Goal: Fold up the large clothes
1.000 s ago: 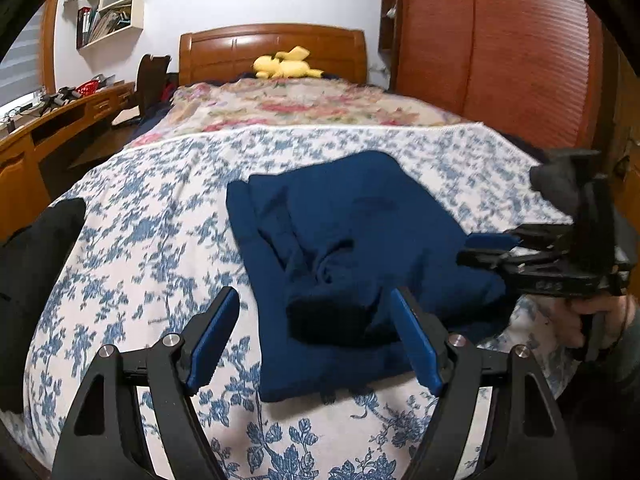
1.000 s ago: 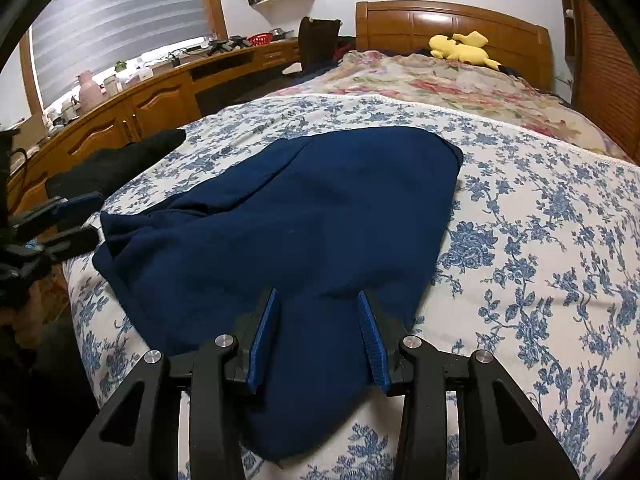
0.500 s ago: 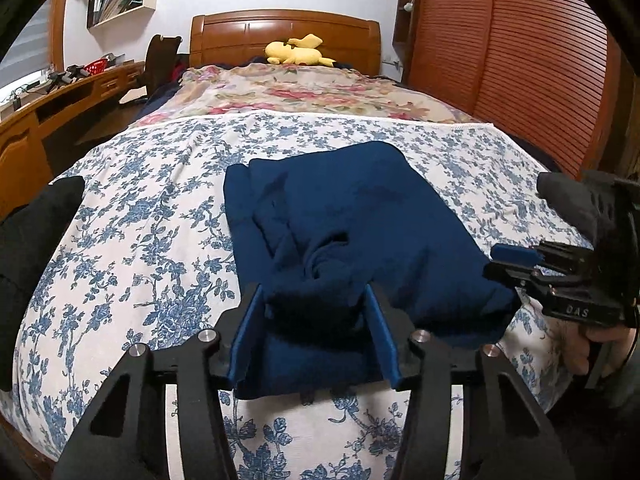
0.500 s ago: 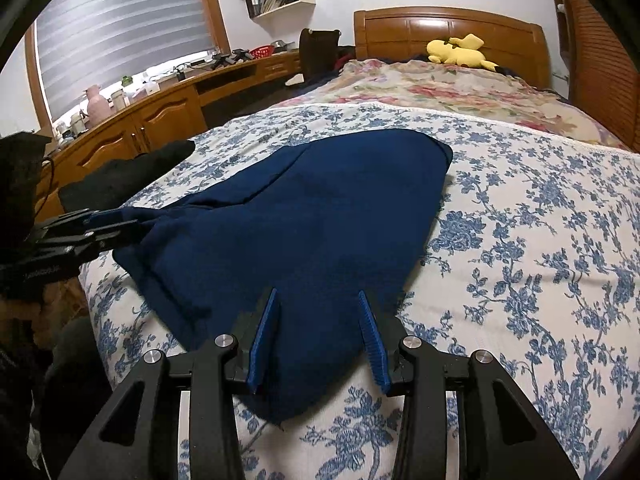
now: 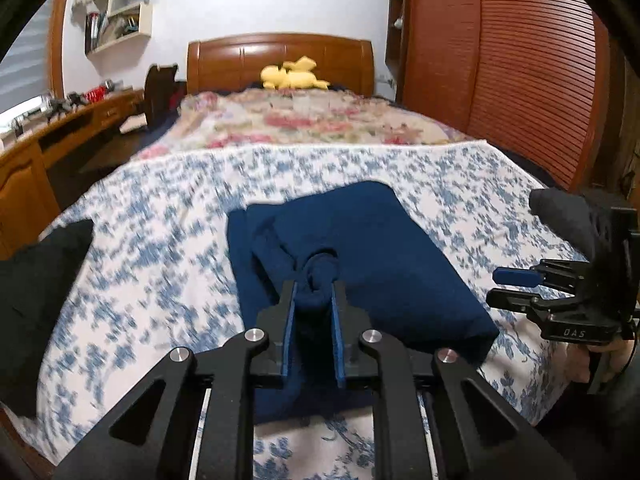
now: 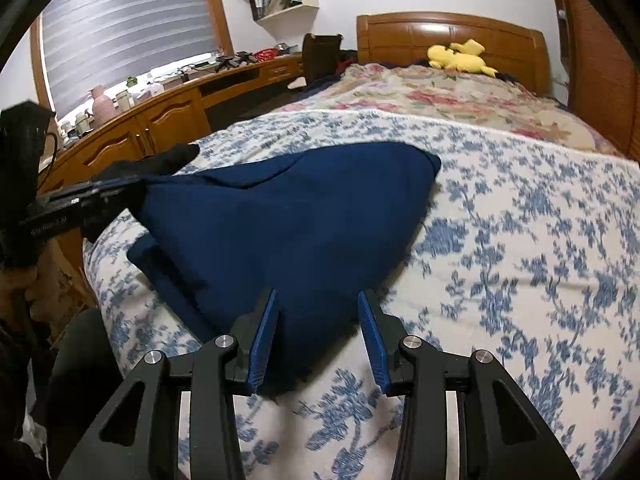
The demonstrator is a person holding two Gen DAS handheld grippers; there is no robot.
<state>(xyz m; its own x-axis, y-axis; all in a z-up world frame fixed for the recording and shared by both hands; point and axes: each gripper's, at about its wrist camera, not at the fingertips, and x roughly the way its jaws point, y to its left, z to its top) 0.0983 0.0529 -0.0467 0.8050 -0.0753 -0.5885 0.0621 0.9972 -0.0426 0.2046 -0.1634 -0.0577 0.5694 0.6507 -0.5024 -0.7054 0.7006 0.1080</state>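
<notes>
Navy garment (image 5: 384,248) is spread on the near half of the bed, over the blue-flowered bedspread (image 5: 160,264), partly folded, with a bunched-up fold at its near left side. That bunch is clamped by the left gripper (image 5: 313,304); its jaws have just been closing and the cloth is squeezed between the blue pads, pulled up off the bed a bit, as seen in the right wrist view (image 6: 100,194). The right gripper (image 6: 318,320) is held with its jaws apart over the near right corner of the garment, nothing pinched. A yellow plush toy (image 5: 294,76) is parked by the headboard at the far end, and a black cloth (image 5: 36,292) is draped at the left edge.
</notes>
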